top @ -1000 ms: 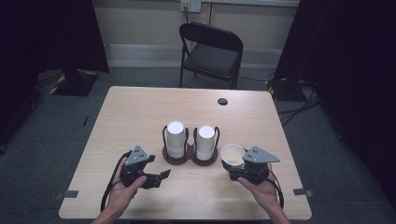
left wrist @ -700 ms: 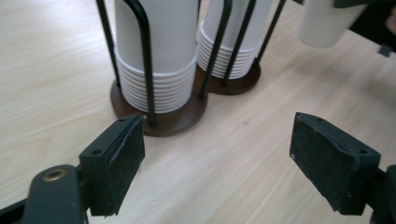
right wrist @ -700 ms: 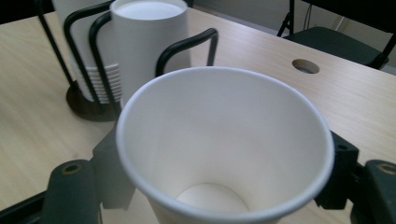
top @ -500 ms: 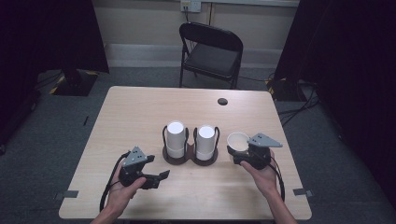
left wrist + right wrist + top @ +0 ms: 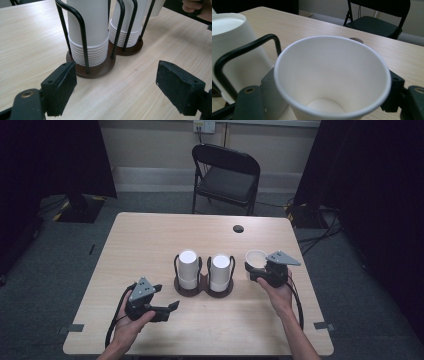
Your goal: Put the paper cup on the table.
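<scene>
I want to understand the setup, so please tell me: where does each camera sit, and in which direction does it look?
High view: above the near side, looking forward and down at the table; both forearms show.
Left gripper view: on the left tongs, low, facing two cup stacks in wire holders; open black jaws show.
Right gripper view: on the right tongs, looking over the held paper cup toward the chair.
All views share the stacks.

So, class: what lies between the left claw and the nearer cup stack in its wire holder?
Bare tabletop alone separates the left claw from the nearer cup stack; the left gripper view shows it.
</scene>
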Motion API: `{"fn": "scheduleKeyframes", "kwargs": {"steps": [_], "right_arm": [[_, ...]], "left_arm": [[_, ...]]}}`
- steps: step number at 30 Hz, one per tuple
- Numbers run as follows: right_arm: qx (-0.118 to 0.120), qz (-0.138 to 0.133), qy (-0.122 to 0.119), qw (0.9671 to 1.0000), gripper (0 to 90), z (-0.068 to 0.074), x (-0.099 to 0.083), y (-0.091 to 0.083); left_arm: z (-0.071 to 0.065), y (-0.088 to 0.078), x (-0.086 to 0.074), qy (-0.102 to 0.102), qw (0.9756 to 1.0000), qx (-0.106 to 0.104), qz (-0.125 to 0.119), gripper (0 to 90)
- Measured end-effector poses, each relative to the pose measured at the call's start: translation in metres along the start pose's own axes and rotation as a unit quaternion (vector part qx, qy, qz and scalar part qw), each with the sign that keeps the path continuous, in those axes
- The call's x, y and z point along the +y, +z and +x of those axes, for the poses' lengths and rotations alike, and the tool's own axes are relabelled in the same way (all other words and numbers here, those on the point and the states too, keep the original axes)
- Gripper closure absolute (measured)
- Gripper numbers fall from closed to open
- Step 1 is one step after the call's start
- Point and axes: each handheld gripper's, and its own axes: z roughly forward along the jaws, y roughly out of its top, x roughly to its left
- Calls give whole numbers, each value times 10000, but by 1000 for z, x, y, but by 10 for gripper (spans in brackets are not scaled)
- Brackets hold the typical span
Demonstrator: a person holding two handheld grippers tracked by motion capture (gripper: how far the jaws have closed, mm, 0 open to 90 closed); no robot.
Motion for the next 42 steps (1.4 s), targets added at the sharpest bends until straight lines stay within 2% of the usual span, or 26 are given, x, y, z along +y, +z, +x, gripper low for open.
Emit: {"fn": "scheduleKeyframes", "kwargs": {"steps": [6, 13, 21, 23, 26, 36, 39, 42], "right_arm": [[-262, 122, 81, 9995, 232, -9, -10, 21], [-484, 110, 379, 9980, 232, -24, -19, 40], [-638, 43, 528, 9966, 232, -37, -23, 43], [-620, 38, 577, 9964, 232, -37, -24, 44], [-573, 94, 411, 9975, 232, -33, -24, 45], [-541, 94, 513, 9972, 227, -29, -27, 49], [-540, 135, 521, 9971, 223, -29, -28, 49], [-526, 228, 466, 9973, 223, -27, -28, 48]], "left_arm": [[2, 4, -1, -86, 9999, 15, 50, 172], [3, 5, -1, -32, 9999, -36, 96, 191], [4, 5, 0, -51, 10000, -39, 74, 197], [4, 5, 0, -40, 10000, -39, 62, 198], [3, 6, 0, -44, 10000, -54, 69, 199], [4, 4, 0, -98, 9999, 20, -5, 213], [3, 2, 1, -38, 10000, -29, -51, 211], [3, 4, 1, -43, 10000, -57, 7, 210]]}}
